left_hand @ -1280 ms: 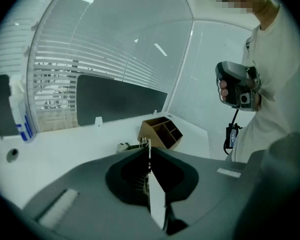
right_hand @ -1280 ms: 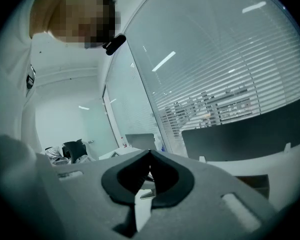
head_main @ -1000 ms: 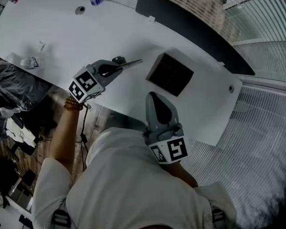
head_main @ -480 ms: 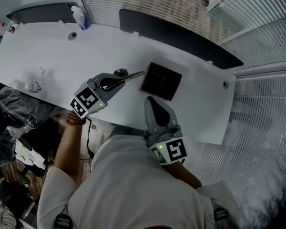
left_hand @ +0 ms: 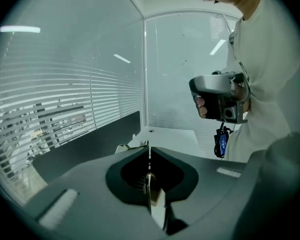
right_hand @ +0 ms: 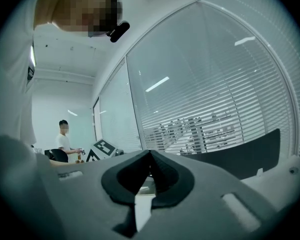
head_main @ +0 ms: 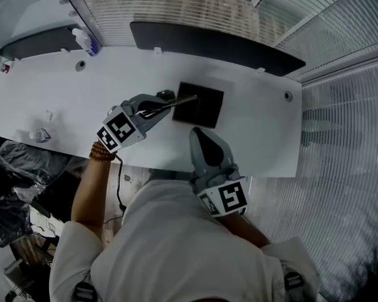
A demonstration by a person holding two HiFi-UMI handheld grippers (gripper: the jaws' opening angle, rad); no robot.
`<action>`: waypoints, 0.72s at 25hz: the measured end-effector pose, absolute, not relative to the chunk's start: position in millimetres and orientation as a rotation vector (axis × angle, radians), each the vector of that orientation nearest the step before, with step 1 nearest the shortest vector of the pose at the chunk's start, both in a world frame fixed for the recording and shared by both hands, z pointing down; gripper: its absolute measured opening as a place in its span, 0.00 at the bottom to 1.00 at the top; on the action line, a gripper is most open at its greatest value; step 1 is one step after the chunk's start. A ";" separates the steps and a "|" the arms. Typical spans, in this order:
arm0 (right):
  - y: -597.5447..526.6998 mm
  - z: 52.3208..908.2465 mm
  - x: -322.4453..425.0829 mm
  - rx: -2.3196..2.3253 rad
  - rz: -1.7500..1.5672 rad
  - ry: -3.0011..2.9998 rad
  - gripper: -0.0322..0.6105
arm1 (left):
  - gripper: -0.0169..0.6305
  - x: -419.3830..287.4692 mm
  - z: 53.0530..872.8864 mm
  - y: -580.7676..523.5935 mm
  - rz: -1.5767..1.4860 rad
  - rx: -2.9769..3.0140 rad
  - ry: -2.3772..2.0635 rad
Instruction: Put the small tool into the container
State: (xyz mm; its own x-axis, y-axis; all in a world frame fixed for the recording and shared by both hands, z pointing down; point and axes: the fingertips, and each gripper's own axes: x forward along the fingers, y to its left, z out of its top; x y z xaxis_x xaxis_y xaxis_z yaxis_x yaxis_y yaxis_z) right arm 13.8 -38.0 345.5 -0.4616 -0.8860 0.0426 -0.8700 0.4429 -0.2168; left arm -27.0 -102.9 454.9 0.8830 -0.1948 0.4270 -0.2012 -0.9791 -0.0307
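At near edge of bench (head_main: 258,140), centre: right gripper (head_main: 203,135), jaws together, empty. 
Further in: left gripper (head_main: 159,104), clenched on small tool (head_main: 183,100), tip over container (head_main: 205,109) left rim. 
Mid-bench: container, dark, square. 
Carry judged nearly done; release outstanding.

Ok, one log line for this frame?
left gripper: shut on small tool | tool tip: over container, not released | right gripper: shut, empty

Matt container (head_main: 205,111) (smooth white table (head_main: 255,134))
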 end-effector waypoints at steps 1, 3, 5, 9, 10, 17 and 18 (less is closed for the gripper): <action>-36.3 345.2 17.7 -1.598 -0.317 2.593 0.05 | 0.04 -21.4 455.3 -104.4 0.682 3.045 -0.302; -32.6 345.0 25.2 -1.622 -0.313 2.574 0.05 | 0.04 -11.1 456.5 -107.1 0.675 3.071 -0.269; -28.4 345.1 32.8 -1.648 -0.315 2.552 0.05 | 0.04 -1.4 458.7 -109.2 0.679 3.091 -0.234; -21.9 347.6 48.3 -1.696 -0.331 2.510 0.05 | 0.04 15.2 467.6 -112.7 0.741 3.122 -0.156; -20.7 348.6 52.0 -1.707 -0.334 2.501 0.05 | 0.04 18.6 470.6 -113.9 0.765 3.131 -0.138; -10.7 359.4 73.9 -1.766 -0.368 2.438 0.05 | 0.04 41.9 491.3 -117.4 0.875 3.167 0.005; -10.4 360.3 75.8 -1.772 -0.371 2.432 0.05 | 0.04 45.1 494.4 -119.1 0.884 3.173 0.021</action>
State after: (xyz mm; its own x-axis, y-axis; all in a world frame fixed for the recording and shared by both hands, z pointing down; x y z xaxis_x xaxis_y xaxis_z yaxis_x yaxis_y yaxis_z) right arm 75.8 -10.4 360.3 -0.3131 -0.9481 0.0547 -0.9214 0.2893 -0.2594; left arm 45.1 -119.1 494.4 0.8566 -0.0285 0.5152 0.0533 -0.9883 -0.1432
